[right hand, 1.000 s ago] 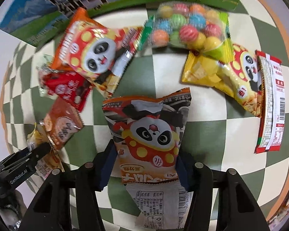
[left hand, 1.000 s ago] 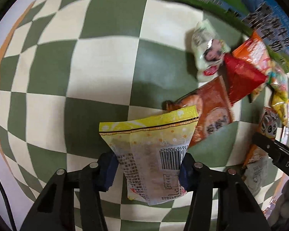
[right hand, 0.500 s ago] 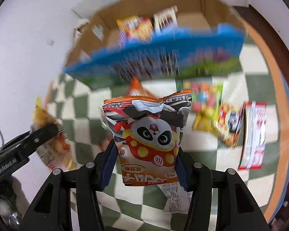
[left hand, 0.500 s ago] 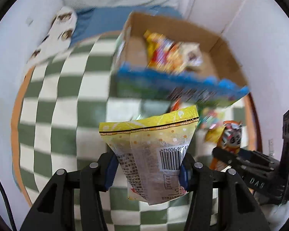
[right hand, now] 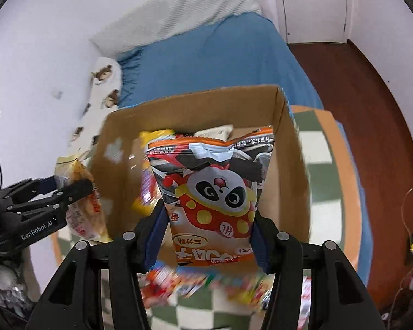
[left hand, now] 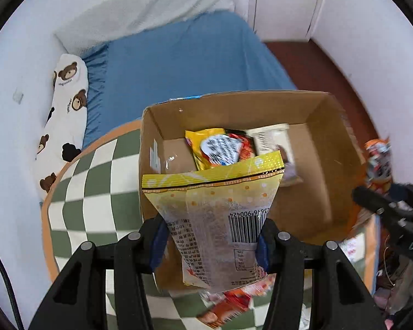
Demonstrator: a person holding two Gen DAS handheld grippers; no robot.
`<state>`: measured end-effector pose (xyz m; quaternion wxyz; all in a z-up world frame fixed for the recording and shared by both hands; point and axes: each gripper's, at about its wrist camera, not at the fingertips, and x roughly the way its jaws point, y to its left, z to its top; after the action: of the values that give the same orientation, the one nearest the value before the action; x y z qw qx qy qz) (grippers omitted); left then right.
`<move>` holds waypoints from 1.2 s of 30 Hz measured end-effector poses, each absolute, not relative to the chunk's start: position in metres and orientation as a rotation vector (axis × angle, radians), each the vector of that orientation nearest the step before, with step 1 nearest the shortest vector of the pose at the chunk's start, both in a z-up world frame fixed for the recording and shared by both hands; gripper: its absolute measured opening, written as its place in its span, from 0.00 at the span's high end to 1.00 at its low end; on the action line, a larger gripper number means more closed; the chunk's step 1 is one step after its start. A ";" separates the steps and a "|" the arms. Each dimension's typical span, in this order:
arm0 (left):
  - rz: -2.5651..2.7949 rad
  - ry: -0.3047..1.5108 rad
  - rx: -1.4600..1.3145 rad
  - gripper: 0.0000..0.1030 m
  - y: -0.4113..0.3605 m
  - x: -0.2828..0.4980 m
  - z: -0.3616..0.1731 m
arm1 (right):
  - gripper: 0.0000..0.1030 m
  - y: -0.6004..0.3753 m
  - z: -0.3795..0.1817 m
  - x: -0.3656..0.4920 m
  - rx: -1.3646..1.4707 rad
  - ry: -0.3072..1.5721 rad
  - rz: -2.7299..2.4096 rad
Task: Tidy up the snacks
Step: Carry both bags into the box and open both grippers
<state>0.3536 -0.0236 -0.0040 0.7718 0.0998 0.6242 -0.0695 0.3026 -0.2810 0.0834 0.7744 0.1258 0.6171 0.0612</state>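
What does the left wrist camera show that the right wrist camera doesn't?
Only the left wrist view shows the barcode side of the yellow snack bag clamped in the left tool. Only the right wrist view shows the panda snack bag's face, held in the right tool, plus a cable on the wooden floor. Both show the cardboard box holding snacks, the blue bed and the checkered tablecloth.

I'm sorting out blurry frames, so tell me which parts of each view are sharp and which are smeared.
Left wrist view: the yellow packet is sharp, the loose snacks below it are smeared, and the right hand-held gripper is soft. Right wrist view: the panda packet is crisp, and the snacks on the checkered cloth are streaked by motion.
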 end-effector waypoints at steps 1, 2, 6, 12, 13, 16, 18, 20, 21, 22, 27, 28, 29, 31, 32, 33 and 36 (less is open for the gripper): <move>-0.132 1.372 0.224 0.51 -0.022 0.368 -0.014 | 0.44 -0.282 0.075 0.313 0.269 1.346 0.125; -0.123 1.388 0.235 0.51 -0.021 0.378 -0.024 | 0.44 -0.283 0.065 0.328 0.256 1.367 0.112; -0.086 1.457 0.290 0.51 -0.021 0.416 -0.061 | 0.44 -0.284 0.032 0.365 0.222 1.420 0.077; -0.060 1.533 0.300 0.50 -0.018 0.443 -0.103 | 0.44 -0.287 -0.012 0.400 0.201 1.479 0.039; -0.064 1.538 0.298 0.50 -0.018 0.445 -0.105 | 0.44 -0.287 -0.017 0.401 0.205 1.486 0.041; -0.070 1.565 0.281 0.49 -0.017 0.451 -0.114 | 0.27 -0.290 -0.032 0.405 0.213 1.513 0.028; -0.080 1.578 0.244 0.44 -0.014 0.456 -0.116 | 0.11 -0.292 -0.041 0.410 0.201 1.521 0.009; -0.101 1.582 0.195 0.20 -0.012 0.459 -0.118 | 0.11 -0.292 -0.047 0.412 0.201 1.521 0.010; -0.104 1.577 0.185 0.18 -0.013 0.460 -0.115 | 0.10 -0.293 -0.049 0.413 0.207 1.523 0.011; -0.105 1.563 0.178 0.18 -0.013 0.461 -0.113 | 0.09 -0.293 -0.051 0.413 0.214 1.524 0.013; -0.126 1.503 0.137 0.18 -0.019 0.458 -0.104 | 0.06 -0.290 -0.051 0.413 0.219 1.518 0.015; -0.129 1.500 0.137 0.18 -0.020 0.457 -0.102 | 0.06 -0.289 -0.051 0.412 0.224 1.518 0.017; -0.133 1.497 0.137 0.18 -0.021 0.458 -0.100 | 0.06 -0.289 -0.051 0.412 0.226 1.516 0.020; -0.136 1.488 0.136 0.18 -0.024 0.456 -0.097 | 0.06 -0.288 -0.049 0.409 0.220 1.510 0.017; -0.141 1.485 0.132 0.18 -0.025 0.453 -0.095 | 0.06 -0.290 -0.045 0.403 0.219 1.506 0.018; -0.145 1.484 0.127 0.18 -0.026 0.451 -0.094 | 0.06 -0.289 -0.043 0.401 0.217 1.501 0.019; -0.144 1.483 0.099 0.18 -0.026 0.440 -0.093 | 0.06 -0.290 -0.034 0.389 0.213 1.482 0.019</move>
<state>0.4402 -0.0262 -0.0931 0.7339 0.0450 0.6747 -0.0653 0.3887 -0.2897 -0.0335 0.7326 0.0966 0.6737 0.0084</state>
